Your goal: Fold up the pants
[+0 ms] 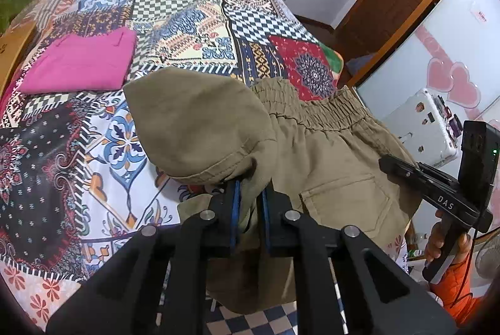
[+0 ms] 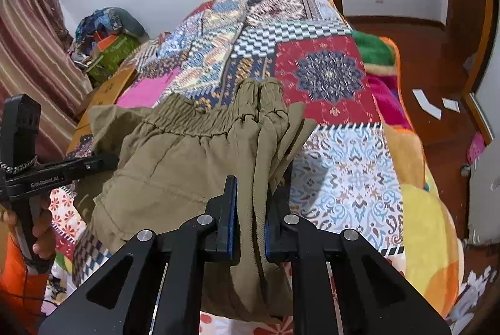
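Khaki pants (image 1: 328, 166) with an elastic waistband hang in the air above the patchwork bed cover (image 1: 175, 31), held by both grippers. My left gripper (image 1: 250, 194) is shut on a bunched fold of the pants, with a leg end draped over its fingers. My right gripper (image 2: 250, 203) is shut on the gathered waistband end of the pants (image 2: 187, 153). The right gripper also shows at the right of the left wrist view (image 1: 387, 163), and the left gripper at the left of the right wrist view (image 2: 109, 161).
Folded pink pants (image 1: 84, 63) lie on the bed at the left. The bed cover (image 2: 343, 166) spreads ahead, with a colourful blanket (image 2: 418, 210) at its right edge. A cluttered pile (image 2: 106, 38) and curtain stand left; a wooden floor lies right.
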The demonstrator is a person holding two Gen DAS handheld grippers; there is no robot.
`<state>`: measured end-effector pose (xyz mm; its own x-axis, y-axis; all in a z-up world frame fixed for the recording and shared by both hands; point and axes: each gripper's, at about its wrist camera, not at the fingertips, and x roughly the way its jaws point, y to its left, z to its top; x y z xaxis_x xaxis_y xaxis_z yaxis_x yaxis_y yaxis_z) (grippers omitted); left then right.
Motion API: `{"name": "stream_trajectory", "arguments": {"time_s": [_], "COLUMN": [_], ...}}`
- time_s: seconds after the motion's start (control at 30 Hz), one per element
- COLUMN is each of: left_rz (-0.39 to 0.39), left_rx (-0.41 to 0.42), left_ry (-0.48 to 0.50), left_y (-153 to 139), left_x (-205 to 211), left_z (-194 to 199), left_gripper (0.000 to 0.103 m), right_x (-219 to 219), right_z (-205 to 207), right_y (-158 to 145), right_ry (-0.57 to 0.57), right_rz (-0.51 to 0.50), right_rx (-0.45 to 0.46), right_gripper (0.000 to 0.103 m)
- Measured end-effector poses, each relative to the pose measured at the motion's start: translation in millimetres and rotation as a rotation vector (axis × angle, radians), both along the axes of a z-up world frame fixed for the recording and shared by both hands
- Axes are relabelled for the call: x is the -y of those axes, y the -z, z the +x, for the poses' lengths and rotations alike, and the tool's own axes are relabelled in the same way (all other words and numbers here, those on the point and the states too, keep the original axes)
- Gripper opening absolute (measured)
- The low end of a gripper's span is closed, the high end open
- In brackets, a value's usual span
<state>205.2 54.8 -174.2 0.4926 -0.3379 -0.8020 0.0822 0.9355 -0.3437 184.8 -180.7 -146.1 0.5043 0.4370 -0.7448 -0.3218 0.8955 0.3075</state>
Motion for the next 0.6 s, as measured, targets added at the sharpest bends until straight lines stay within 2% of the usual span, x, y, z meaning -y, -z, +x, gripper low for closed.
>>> {"name": "stream_trajectory", "arguments": {"time_s": [0.37, 0.47, 0.6], "left_rz": [-0.021, -0.027, -0.012], "left_rx": [0.043, 0.025, -0.026], "left_ry": [-0.07, -0.087, -0.11], "left_y": [-20.5, -17.1, -0.7], "left_x": [-35.7, -48.8, -63.7], "left_z": [-18.9, -27.9, -42.2], "left_gripper": [0.011, 0.011, 0.011], "right_x": [-30.9, -41.6, -58.6], "right_z": [1.3, 1.5, 0.8], "right_y": [-27.2, -22.0, 0.2], "right_ry": [-0.06, -0.088, -0.129], "right_rz": [0.01, 0.017, 0.019], "right_rx": [0.074, 0.058, -0.001], "right_gripper": [0.011, 0.011, 0.011]}}
